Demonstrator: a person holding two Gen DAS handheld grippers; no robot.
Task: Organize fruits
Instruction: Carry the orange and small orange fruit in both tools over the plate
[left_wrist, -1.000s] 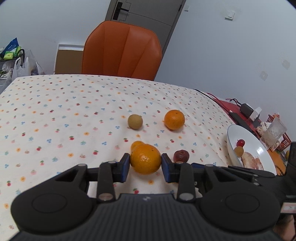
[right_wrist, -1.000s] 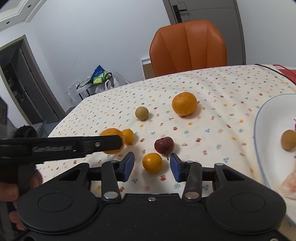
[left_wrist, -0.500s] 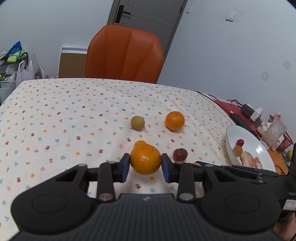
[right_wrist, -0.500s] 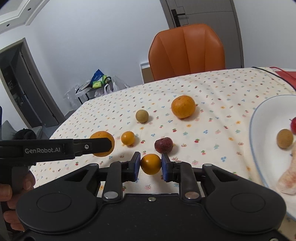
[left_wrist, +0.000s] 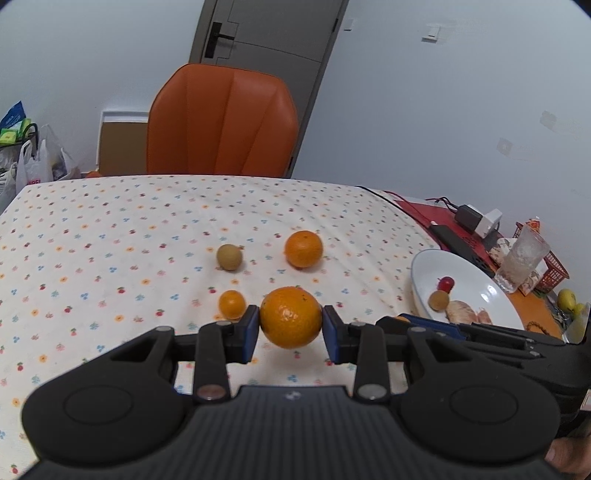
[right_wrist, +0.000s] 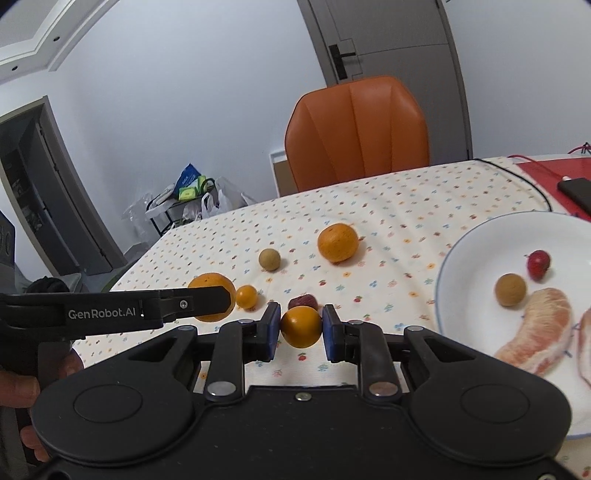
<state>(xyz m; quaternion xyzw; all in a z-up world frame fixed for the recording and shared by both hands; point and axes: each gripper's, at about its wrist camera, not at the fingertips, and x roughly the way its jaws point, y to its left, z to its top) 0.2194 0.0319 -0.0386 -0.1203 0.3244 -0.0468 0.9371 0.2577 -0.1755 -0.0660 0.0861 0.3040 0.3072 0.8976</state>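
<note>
left wrist: left gripper (left_wrist: 290, 325) pinching a big orange (left_wrist: 290, 316), lifted off the tablecloth (left_wrist: 110, 236) | right wrist: right gripper (right_wrist: 300, 328) clamped on a small orange fruit (right_wrist: 301, 326), just left of the white plate (right_wrist: 461, 251)

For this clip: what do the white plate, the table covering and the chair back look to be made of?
Plate: likely glazed ceramic, since it is glossy white with a thin blue rim line.
Table covering: matte printed fabric, with small flower and fruit motifs and soft creases.
Chair back: orange leather or faux leather, going by its smooth sheen and stitched panels; which one cannot be told.
</note>
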